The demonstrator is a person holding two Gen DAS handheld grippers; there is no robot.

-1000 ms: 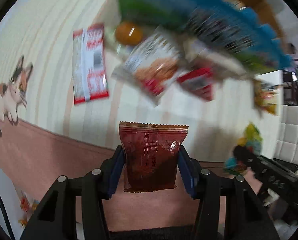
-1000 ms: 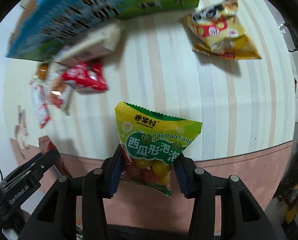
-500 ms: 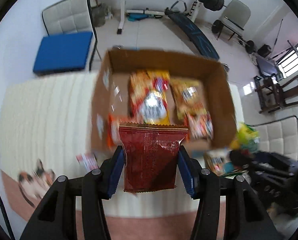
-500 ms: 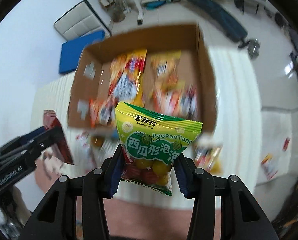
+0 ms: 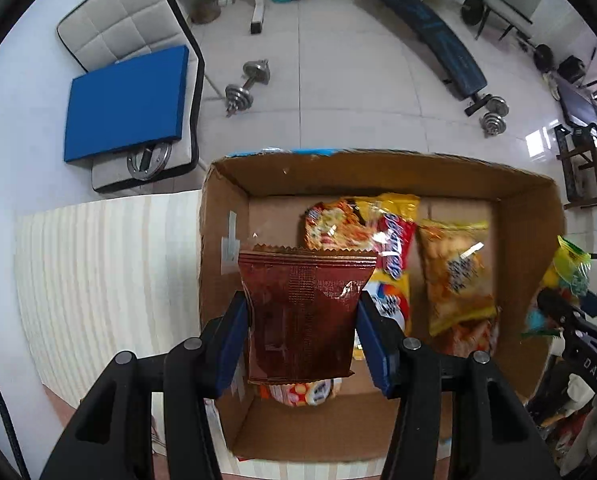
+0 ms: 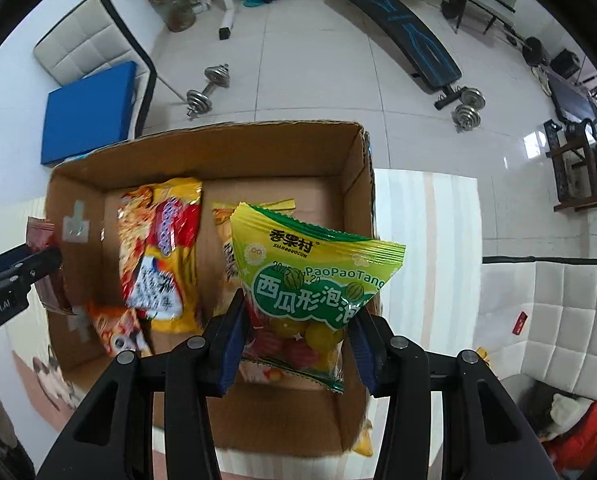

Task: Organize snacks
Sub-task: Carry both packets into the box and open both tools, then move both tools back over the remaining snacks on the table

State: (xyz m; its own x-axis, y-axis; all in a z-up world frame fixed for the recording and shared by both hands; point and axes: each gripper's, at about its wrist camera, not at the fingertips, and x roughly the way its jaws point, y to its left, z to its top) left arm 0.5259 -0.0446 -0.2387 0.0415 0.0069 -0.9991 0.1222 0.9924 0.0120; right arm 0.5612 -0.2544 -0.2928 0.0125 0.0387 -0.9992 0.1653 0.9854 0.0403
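Note:
My left gripper [image 5: 300, 322] is shut on a dark red-brown snack packet [image 5: 304, 312], held over the left part of an open cardboard box [image 5: 378, 172]. My right gripper [image 6: 298, 330] is shut on a green-and-yellow candy bag [image 6: 310, 280], held over the right part of the same box [image 6: 226, 148]. Several snack bags lie on the box floor, among them a red-and-yellow one [image 5: 378, 240] and a yellow cracker bag [image 5: 456, 272]. The right gripper also shows at the right edge of the left wrist view [image 5: 566, 312]; the left gripper shows at the left edge of the right wrist view [image 6: 14, 276].
The box stands on a table with a pale striped cloth [image 5: 106, 272]. Beyond the table, on the tiled floor, are a chair with a blue cushion [image 5: 128, 104], dumbbells [image 5: 244, 88] and a weight bench [image 5: 434, 44]. A white padded seat [image 6: 550, 320] lies right.
Both grippers have travelled from above loose snacks on the striped cloth to above the open box, each still gripping its packet. The box interior now fills the middle of both views.

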